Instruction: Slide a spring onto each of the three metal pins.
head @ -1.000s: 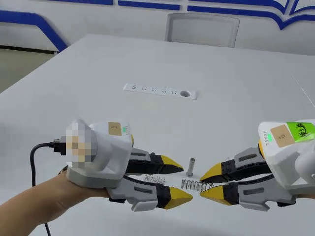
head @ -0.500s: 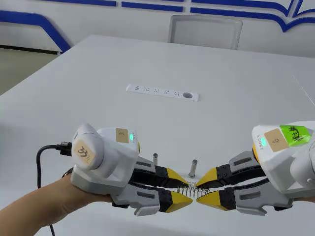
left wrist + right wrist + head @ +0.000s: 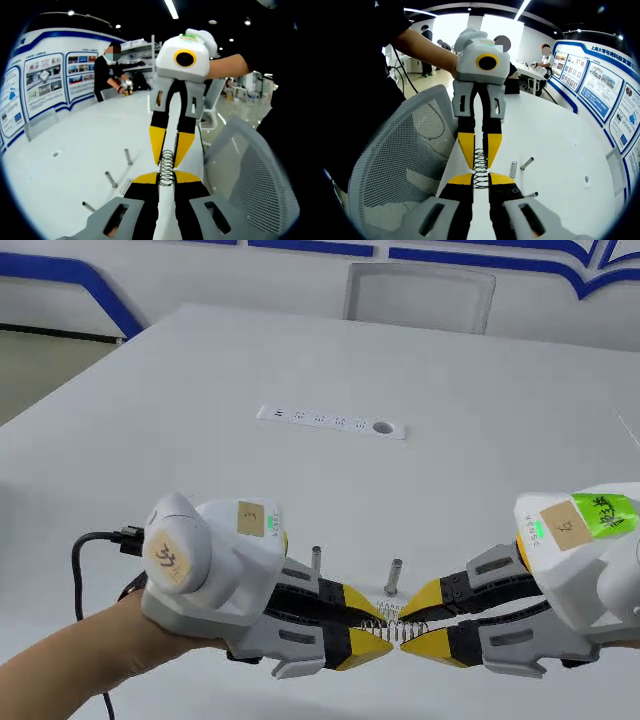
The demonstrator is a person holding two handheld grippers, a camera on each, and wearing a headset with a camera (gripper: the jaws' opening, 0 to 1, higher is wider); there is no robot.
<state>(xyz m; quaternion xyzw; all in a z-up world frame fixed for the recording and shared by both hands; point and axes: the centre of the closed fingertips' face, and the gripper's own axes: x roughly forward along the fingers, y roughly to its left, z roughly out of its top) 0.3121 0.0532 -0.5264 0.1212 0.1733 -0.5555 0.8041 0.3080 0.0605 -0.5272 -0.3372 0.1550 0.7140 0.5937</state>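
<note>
Closing in since a second ago, the left gripper meets the right gripper tip to tip above the desk's front edge, each clamped on one end of the spring (a wire coil). Left gripper view: it spans both jaw pairs; right gripper view, likewise.

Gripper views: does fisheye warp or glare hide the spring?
Left gripper view: table bows hard, ceiling lights glare, spring is sharp between the jaws. Right gripper view: same bowing, washout at top, spring crisp. Head view: even light, no warp.
</note>
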